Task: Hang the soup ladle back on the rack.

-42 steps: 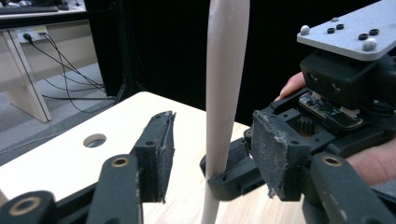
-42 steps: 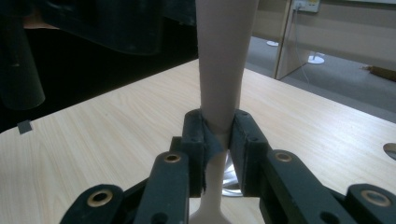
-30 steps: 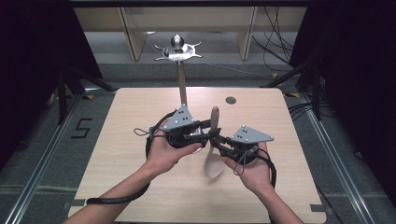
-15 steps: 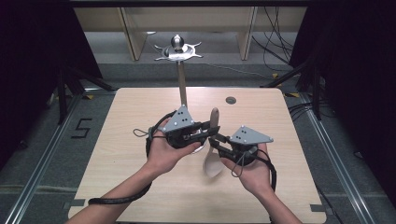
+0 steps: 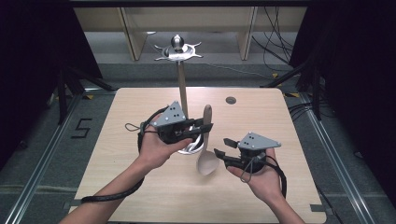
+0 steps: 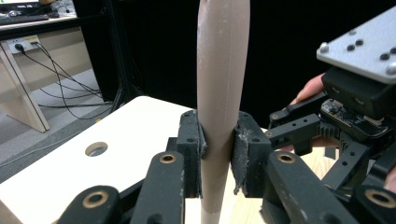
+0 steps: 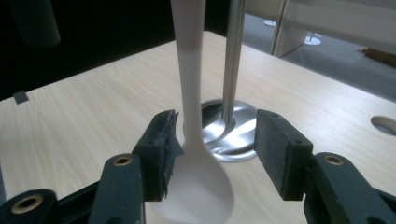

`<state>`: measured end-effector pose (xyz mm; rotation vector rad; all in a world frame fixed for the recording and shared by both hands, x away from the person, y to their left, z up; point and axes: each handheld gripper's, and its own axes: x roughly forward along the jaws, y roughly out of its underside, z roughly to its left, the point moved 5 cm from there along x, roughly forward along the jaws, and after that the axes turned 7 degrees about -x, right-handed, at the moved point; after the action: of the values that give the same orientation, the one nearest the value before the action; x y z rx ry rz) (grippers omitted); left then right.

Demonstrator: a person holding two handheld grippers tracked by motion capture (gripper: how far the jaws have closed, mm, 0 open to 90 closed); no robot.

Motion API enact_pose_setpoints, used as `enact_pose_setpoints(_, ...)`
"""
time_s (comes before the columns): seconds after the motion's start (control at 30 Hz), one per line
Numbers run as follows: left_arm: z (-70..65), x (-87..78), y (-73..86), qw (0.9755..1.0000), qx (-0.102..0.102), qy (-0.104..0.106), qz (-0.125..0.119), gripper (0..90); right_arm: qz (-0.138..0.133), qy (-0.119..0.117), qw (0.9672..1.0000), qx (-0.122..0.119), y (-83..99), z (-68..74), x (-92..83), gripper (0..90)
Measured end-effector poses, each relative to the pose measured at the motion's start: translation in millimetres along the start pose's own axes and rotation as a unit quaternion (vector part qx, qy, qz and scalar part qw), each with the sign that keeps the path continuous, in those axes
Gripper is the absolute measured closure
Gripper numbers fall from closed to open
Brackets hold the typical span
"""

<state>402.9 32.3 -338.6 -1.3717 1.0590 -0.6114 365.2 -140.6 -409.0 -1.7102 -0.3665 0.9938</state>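
The left gripper (image 5: 204,128) now holds the spoon (image 5: 207,158) tight by its handle. The right gripper (image 5: 223,154) has just opened wide and let go of the bowl end, so the hand-over looks done.

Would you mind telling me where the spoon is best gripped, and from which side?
Grip the spoon on its straight handle, from the side, as the left gripper does: it hangs upright, bowl down, and the narrow round handle fits flat pads better than the curved bowl.
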Motion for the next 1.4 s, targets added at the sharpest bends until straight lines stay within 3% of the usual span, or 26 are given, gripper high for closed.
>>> enact_pose_setpoints(0.13, 3.9, -5.6, -1.5, 1.0, 0.002, 0.002, 0.001, 74.3, 0.006, -0.006, 1.0, -0.001, 10.2, -2.5, -1.4, 48.6)
enact_pose_setpoints(0.17, 5.3, -7.3, -1.9, 1.0, 0.003, 0.002, 0.0, 74.3, 0.014, -0.008, 0.9998, 0.011, 13.5, -1.7, -2.7, 48.6)
enact_pose_setpoints(0.23, 7.2, -9.7, -2.3, 1.0, 0.004, 0.001, -0.001, 74.3, 0.006, 0.0, 1.0, -0.005, 17.7, -7.5, -1.9, 48.6)
enact_pose_setpoints(0.27, 8.5, -11.5, -2.4, 1.0, 0.005, 0.002, 0.0, 74.3, 0.012, -0.002, 0.9999, 0.007, 20.5, -7.8, -2.8, 48.6)
enact_pose_setpoints(0.57, 17.8, -23.8, -6.9, 1.0, 0.002, 0.0, -0.008, 74.3, 0.031, 0.0, 0.9993, 0.02, 36.4, -15.4, -8.1, 48.1)
enact_pose_setpoints(0.6, 19.3, -25.7, -7.8, 1.0, 0.002, 0.001, -0.007, 74.3, 0.034, 0.0, 0.9989, 0.033, 38.2, -14.2, -9.0, 48.1)
enact_pose_setpoints(0.67, 21.4, -28.0, -9.2, 1.0, -0.001, 0.002, -0.009, 74.3, 0.031, -0.001, 0.9991, 0.027, 41.8, -18.2, -9.6, 48.1)
enact_pose_setpoints(0.73, 23.3, -30.0, -10.3, 1.0, -0.001, 0.003, -0.008, 74.3, 0.04, 0.002, 0.9983, 0.041, 46.1, -18.3, -12.0, 48.1)
enact_pose_setpoints(0.8, 25.5, -32.2, -11.4, 1.0, -0.003, 0.004, -0.008, 74.3, 0.039, 0.003, 0.9988, 0.03, 48.8, -21.4, -12.7, 48.1)
enact_pose_setpoints(0.83, 26.1, -32.9, -11.7, 1.0, -0.003, 0.004, -0.007, 74.3, 0.037, 0.005, 0.9985, 0.041, 50.6, -21.0, -12.6, 48.1)
enact_pose_setpoints(1.0, 31.3, -36.7, -14.0, 1.0, -0.003, 0.005, -0.002, 74.3, 0.044, 0.008, 0.9984, 0.035, 56.6, -24.5, -14.4, 48.1)
enact_pose_setpoints(1.03, 31.9, -37.2, -14.3, 1.0, -0.005, 0.006, -0.002, 74.3, 0.047, 0.005, 0.9978, 0.047, 57.8, -23.6, -14.8, 48.1)
enact_pose_setpoints(1.07, 33.3, -38.1, -14.8, 1.0, -0.005, 0.005, -0.002, 74.3, 0.046, 0.008, 0.998, 0.043, 58.4, -24.5, -15.2, 48.1)
enact_pose_setpoints(1.1, 34.5, -39.0, -15.3, 1.0, -0.006, 0.005, -0.003, 74.3, 0.052, 0.002, 0.9966, 0.065, 59.1, -21.3, -16.5, 48.1)
enact_pose_setpoints(1.17, 36.9, -41.2, -16.2, 1.0, -0.007, 0.004, -0.001, 74.3, 0.042, 0.009, 0.9981, 0.043, 60.3, -25.8, -16.1, 48.1)
enact_pose_setpoints(1.2, 37.8, -41.8, -16.5, 1.0, -0.008, 0.003, -0.001, 74.3, 0.049, 0.006, 0.9968, 0.062, 61.8, -23.1, -17.1, 48.1)
enact_pose_setpoints(1.27, 40.7, -43.8, -17.9, 1.0, -0.008, 0.002, -0.002, 74.3, 0.038, 0.008, 0.9981, 0.048, 63.1, -26.1, -15.8, 48.1)
enact_pose_setpoints(1.3, 41.4, -44.6, -18.5, 1.0, -0.009, 0.002, -0.002, 74.2, 0.044, 0.009, 0.9968, 0.067, 63.9, -23.5, -16.9, 48.1)
enact_pose_setpoints(1.33, 42.3, -45.3, -19.0, 1.0, -0.009, 0.001, -0.001, 74.3, 0.042, 0.016, 0.998, 0.045, 64.9, -27.4, -16.9, 48.1)
enact_pose_setpoints(1.37, 43.1, -46.1, -20.1, 0.9999, -0.011, -0.001, -0.003, 74.3, 0.047, 0.007, 0.9978, 0.046, 65.9, -27.0, -17.0, 48.1)
enact_pose_setpoints(1.4, 43.9, -46.9, -21.0, 0.9999, -0.011, -0.001, -0.003, 74.3, 0.054, 0.007, 0.9965, 0.063, 66.9, -25.3, -18.1, 48.1)
